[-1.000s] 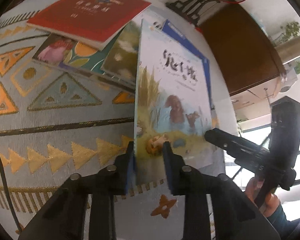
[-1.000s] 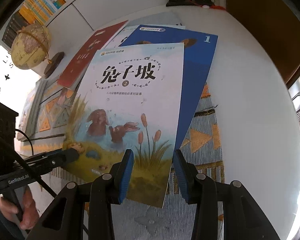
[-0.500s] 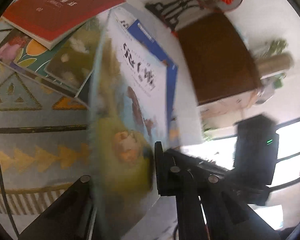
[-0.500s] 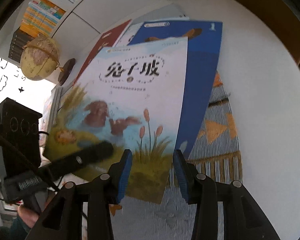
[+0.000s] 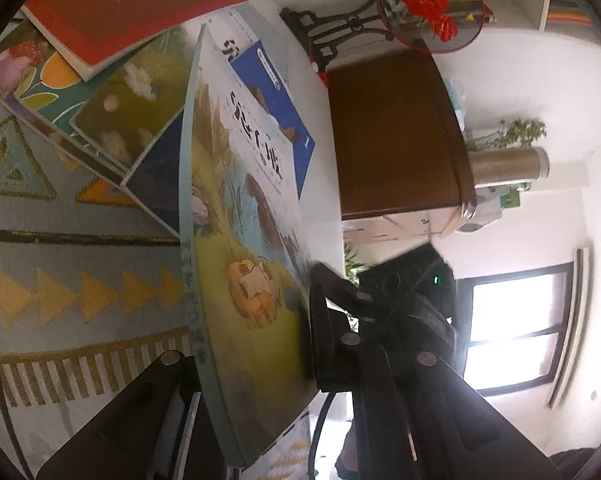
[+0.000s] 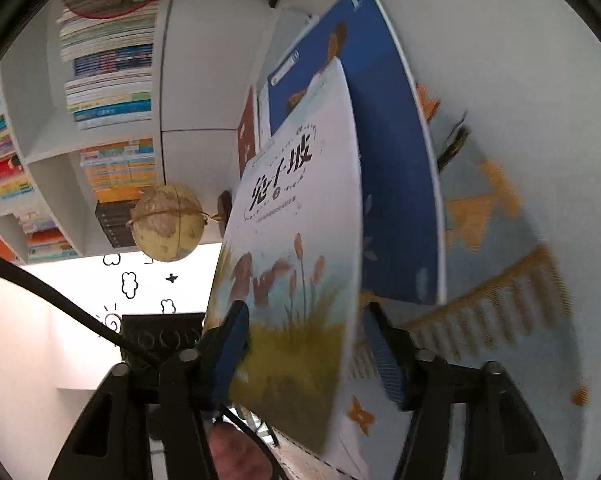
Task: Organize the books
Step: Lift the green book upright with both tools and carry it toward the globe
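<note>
A picture book with a pale cover, rabbits and reeds (image 5: 236, 216) is lifted on edge above the patterned cloth. My left gripper (image 5: 256, 364) is shut on its lower part. The same book fills the right wrist view (image 6: 300, 240), standing between the blue pads of my right gripper (image 6: 304, 344), whose jaws stand apart around it. A blue book (image 6: 388, 168) lies flat beneath it, also seen in the left wrist view (image 5: 276, 92). A red book (image 5: 120, 4) lies on several other picture books (image 5: 112, 108).
The patterned table runner (image 5: 60, 280) covers the white table (image 6: 500, 60). A globe (image 6: 166, 226) and bookshelves (image 6: 108, 80) stand behind. A fan ornament on a black stand (image 5: 424, 4) and a brown cabinet (image 5: 392, 132) are at the far side.
The book has been lifted and tipped from flat up onto its edge. Both wrist views have rolled with it; the right gripper stays open around the book's lower edge.
</note>
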`<state>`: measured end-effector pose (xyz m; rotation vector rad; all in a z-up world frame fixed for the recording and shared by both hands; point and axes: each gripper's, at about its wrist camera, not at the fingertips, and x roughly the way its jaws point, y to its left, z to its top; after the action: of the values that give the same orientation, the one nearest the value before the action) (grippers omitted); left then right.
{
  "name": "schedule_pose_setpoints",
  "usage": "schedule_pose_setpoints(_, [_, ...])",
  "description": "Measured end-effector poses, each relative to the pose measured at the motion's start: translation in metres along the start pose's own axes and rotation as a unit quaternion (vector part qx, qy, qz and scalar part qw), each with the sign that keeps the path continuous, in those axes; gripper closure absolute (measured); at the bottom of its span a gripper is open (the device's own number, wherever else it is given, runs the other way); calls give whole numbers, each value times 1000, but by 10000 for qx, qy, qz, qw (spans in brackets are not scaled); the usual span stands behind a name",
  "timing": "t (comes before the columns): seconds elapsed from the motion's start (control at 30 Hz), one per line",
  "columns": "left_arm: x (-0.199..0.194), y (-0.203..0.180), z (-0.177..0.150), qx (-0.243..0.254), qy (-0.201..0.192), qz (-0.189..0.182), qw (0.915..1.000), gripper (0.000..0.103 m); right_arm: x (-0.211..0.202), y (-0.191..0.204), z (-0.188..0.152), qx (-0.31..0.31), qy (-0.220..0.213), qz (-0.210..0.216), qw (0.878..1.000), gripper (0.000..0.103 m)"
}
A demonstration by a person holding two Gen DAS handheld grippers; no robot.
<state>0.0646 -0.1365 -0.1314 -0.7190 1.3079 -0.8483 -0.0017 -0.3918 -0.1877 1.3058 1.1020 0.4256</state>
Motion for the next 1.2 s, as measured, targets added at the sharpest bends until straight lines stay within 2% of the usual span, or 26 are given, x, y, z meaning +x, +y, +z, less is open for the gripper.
schedule_pose_setpoints(0.07, [0, -2, -3, 209, 13, 318, 9993, 94, 6, 3, 2, -57, -47, -73, 9999, 75])
schedule_pose_setpoints(0.13, [-2, 0, -3, 289, 23, 698, 9971, 79, 3, 9, -1, -280, -203, -160, 9993, 89])
schedule_pose_setpoints(0.17, [-4, 2, -4, 329, -36, 931, 9951, 78, 0, 13, -3, -393, -219, -272, 9986, 91])
schedule_pose_setpoints(0.33, [-5, 11, -4, 417, -92, 1205, 9918, 77, -5, 31, -6, -1018, -214, -1042, 9891, 92])
schedule_pose_setpoints(0.4, [0, 1, -7, 840, -102, 1585, 9837, 77, -1, 40, -8, -1310, -212, -1378, 9815, 92])
schedule_pose_setpoints(0.5, [8, -22, -16, 1739, -163, 2272, 9581, 77, 11, 65, -18, -2122, -267, -2128, 9534, 92])
schedule_pose_setpoints(0.57, [6, -29, -19, 2006, -223, 2427, 9489, 77, 15, 81, -31, -2642, -349, -2452, 9321, 92])
schedule_pose_setpoints(0.67, [-8, -42, -23, 2377, -390, 2576, 9357, 77, 10, 90, -44, -3077, -418, -2460, 9182, 92])
schedule_pose_setpoints(0.77, [-26, -51, -27, 2527, -528, 2690, 9279, 77, 6, 98, -54, -3461, -373, -2356, 9074, 91])
schedule_pose_setpoints(0.87, [-52, -55, -30, 2440, -794, 2760, 9263, 77, 12, 114, -63, -3786, -297, -2229, 8978, 91])
schedule_pose_setpoints(0.97, [-83, -57, -33, 2344, -1122, 2882, 9216, 77, 23, 139, -78, -4208, -219, -2093, 8824, 90])
schedule_pose_setpoints(1.03, [-105, -55, -35, 2275, -1311, 2953, 9186, 77, 37, 159, -90, -4477, -148, -2015, 8710, 90])
schedule_pose_setpoints(1.13, [-145, -46, -38, 2122, -1617, 2992, 9161, 77, 61, 184, -105, -4734, -72, -1874, 8606, 90])
schedule_pose_setpoints(1.2, [-170, -41, -38, 2081, -1805, 3054, 9115, 77, 77, 200, -116, -4878, -39, -1779, 8546, 90])
